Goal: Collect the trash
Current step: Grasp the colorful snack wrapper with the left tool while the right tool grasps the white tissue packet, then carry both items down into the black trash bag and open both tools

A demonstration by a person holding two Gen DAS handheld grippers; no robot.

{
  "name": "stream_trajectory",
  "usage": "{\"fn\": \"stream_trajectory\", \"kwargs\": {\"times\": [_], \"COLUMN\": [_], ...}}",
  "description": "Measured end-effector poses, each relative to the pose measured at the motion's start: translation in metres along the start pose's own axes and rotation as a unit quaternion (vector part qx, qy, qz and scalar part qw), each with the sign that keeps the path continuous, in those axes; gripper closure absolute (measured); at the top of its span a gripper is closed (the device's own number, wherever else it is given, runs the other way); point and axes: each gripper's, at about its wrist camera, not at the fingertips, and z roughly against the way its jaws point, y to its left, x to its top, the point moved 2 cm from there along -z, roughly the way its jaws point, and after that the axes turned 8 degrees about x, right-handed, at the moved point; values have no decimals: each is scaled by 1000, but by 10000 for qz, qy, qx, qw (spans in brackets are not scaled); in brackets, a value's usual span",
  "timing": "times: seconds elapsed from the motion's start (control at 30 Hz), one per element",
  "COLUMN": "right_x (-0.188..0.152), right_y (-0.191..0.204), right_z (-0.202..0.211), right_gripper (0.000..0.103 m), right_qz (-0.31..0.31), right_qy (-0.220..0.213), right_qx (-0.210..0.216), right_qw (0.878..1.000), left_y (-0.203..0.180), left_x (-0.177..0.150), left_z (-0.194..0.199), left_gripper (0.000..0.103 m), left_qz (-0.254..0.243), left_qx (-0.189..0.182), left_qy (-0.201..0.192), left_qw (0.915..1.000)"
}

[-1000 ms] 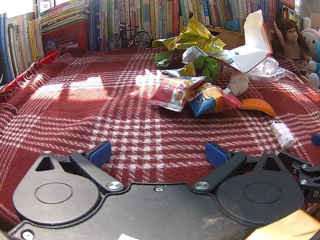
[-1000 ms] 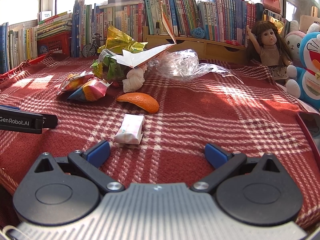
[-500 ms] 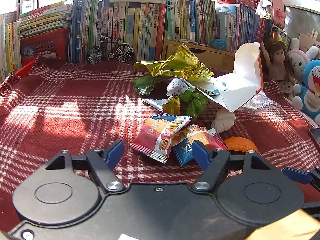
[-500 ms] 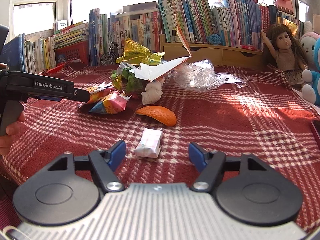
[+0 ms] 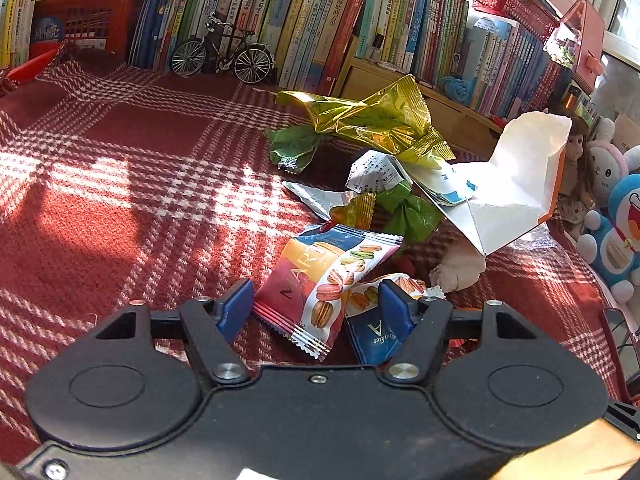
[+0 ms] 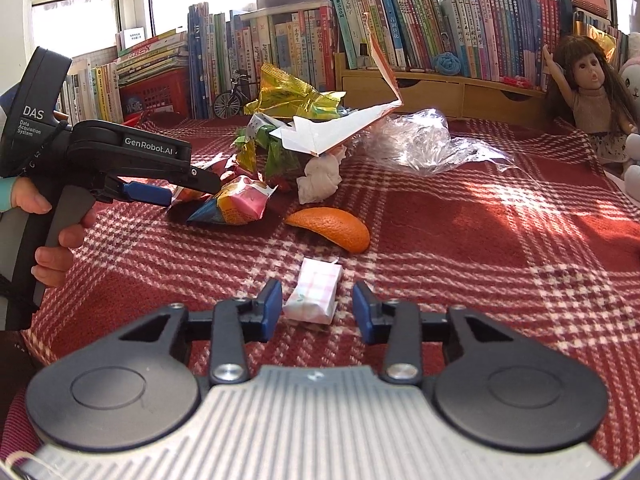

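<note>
ok so both grippers have closed in a lot compared to a second ago, when both sat wide open over the red plaid blanket [image 5: 132, 184]

The left gripper [image 5: 316, 306] has slid forward into the trash pile. Before, the wrappers were well ahead of it; now the macaron snack packet [image 5: 320, 280] lies right between its blue pads, with the blue cookie packet [image 5: 374, 336] tucked against the right-hand pad. The jaws have just been narrowing, but there's a visible gap on the left side, so it isn't pinching anything yet. From the right wrist view you can see a hand [image 6: 52, 236] on that tool's grip, its tip poking in at the wrappers

The right gripper [image 6: 316, 308] barely moved, but its jaws have just been closing too, and now they frame the small pink checked packet [image 6: 316, 292], gaps on both sides, pads not touching it

The orange peel [image 6: 332, 228] sits just past that packet, then the crumpled tissue [image 6: 320, 176], the torn white box [image 6: 332, 136], the gold foil bag [image 5: 372, 120] and clear plastic [image 6: 424, 144], all where they were
</note>
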Motion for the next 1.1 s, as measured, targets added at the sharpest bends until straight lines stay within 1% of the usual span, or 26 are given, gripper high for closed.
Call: {"fn": "stream_trajectory", "kwargs": {"times": [0.03,0.1,0.13,0.27,0.3,0.37,0.53,0.6,0.97,1.1], "right_x": [0,-1,-2,-3,-3,-4,-3,-4,-14,-20], "right_y": [1,2,4,5,5,5,7,9,16,19], "right_z": [-1,-1,-2,0,1,4,12,16,41,46], "right_gripper": [63,68,69,70,70,71,71,72,72,72], "right_qz": [28,54,94,98,81,40,63,88,96,76], "right_qy": [25,49,67,41,35,18,-23,-39,-49,-18], "right_qx": [12,15,2,-10,-8,0,51,84,330,387], "right_qw": [10000,10000,9999,9999,10000,10000,10000,9999,9994,9992], "left_y": [0,0,-1,-2,-2,-5,-15,-16,-8,-4], "left_x": [0,0,0,-3,-4,-5,-12,-16,-51,-60], "left_z": [-1,-1,-1,5,8,14,35,42,106,125], "left_gripper": [39,55,55,60,70,75,78,81,82,82], "left_qz": [12,8,-6,-62,-97,-177,-501,-504,-602,-641], "left_qx": [-2,-23,0,6,8,-17,47,88,-123,-139], "left_qy": [-21,-27,5,-58,-74,-158,-373,-388,-833,-998], "left_qw": [10000,10000,10000,10000,9999,9997,9980,9979,9946,9928]}}
